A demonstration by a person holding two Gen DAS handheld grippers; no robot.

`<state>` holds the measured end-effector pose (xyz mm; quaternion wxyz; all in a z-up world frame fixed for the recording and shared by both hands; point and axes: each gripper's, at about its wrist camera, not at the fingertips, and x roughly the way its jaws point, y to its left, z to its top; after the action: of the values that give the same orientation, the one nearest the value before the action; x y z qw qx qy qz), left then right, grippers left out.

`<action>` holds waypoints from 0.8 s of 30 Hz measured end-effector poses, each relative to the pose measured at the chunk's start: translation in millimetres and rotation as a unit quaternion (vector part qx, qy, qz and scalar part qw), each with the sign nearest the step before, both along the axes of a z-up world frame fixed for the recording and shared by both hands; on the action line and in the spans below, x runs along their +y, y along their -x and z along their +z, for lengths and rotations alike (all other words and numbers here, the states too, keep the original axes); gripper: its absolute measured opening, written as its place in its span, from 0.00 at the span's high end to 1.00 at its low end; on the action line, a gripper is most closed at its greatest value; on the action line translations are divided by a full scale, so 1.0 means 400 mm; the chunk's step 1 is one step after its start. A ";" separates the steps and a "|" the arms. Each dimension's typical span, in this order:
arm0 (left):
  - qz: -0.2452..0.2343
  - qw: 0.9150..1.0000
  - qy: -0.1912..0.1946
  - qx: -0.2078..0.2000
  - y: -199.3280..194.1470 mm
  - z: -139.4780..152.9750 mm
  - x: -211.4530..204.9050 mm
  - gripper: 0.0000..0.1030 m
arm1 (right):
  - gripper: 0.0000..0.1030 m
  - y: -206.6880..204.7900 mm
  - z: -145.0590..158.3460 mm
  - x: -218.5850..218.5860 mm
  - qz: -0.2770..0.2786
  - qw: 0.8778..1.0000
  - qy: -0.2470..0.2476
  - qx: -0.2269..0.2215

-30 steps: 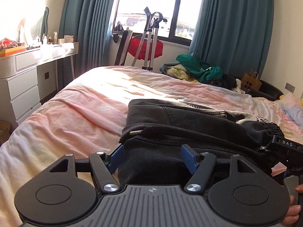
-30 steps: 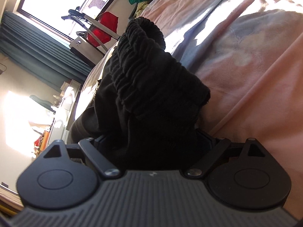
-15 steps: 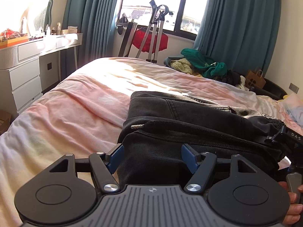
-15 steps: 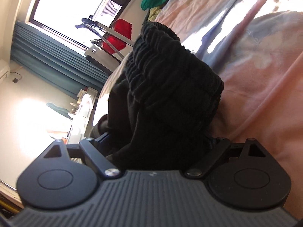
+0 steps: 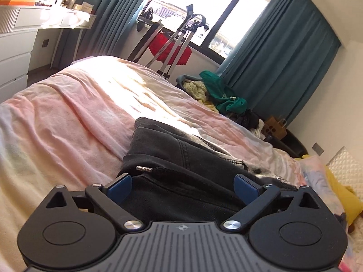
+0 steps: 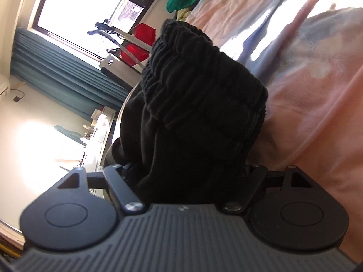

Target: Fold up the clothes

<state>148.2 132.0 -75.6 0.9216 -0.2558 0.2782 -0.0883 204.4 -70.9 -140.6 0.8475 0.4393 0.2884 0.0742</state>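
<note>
Dark bunched trousers lie on the pink bed; left gripper jaws spread around them, right gripper jaws hidden, state unclear; bedding bare beyond.

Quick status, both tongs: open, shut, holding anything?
Left tongs: jaws spread wide around the black garment, not clamped.
Right tongs: fingertips buried in the garment; cannot tell.

No words, brands or numbers can be read in either view. The brown paper bag by the curtain shows only dark dots
</note>
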 end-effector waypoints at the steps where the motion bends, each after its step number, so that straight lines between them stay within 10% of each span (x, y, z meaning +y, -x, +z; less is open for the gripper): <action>1: 0.009 1.000 0.013 0.009 -0.023 -0.001 0.015 0.02 | 0.30 0.000 -0.004 -0.001 -0.003 1.000 0.005 0.007; 11: -0.045 0.983 0.059 0.168 -0.278 -0.125 0.093 0.06 | 0.49 0.001 -0.028 0.006 -0.024 0.998 0.026 0.045; 16: -0.111 0.963 0.182 0.168 -0.298 -0.214 0.112 0.13 | 0.48 -0.010 -0.021 0.023 -0.034 0.998 0.032 0.041; 24: -0.134 0.969 0.134 0.159 -0.306 -0.222 0.069 0.29 | 0.50 -0.020 0.009 0.041 -0.047 0.997 0.054 0.020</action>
<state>270.5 159.6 -164.3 0.8027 -0.3482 0.4384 -0.2057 212.4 -54.5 -137.2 0.8666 0.4073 0.2881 0.0097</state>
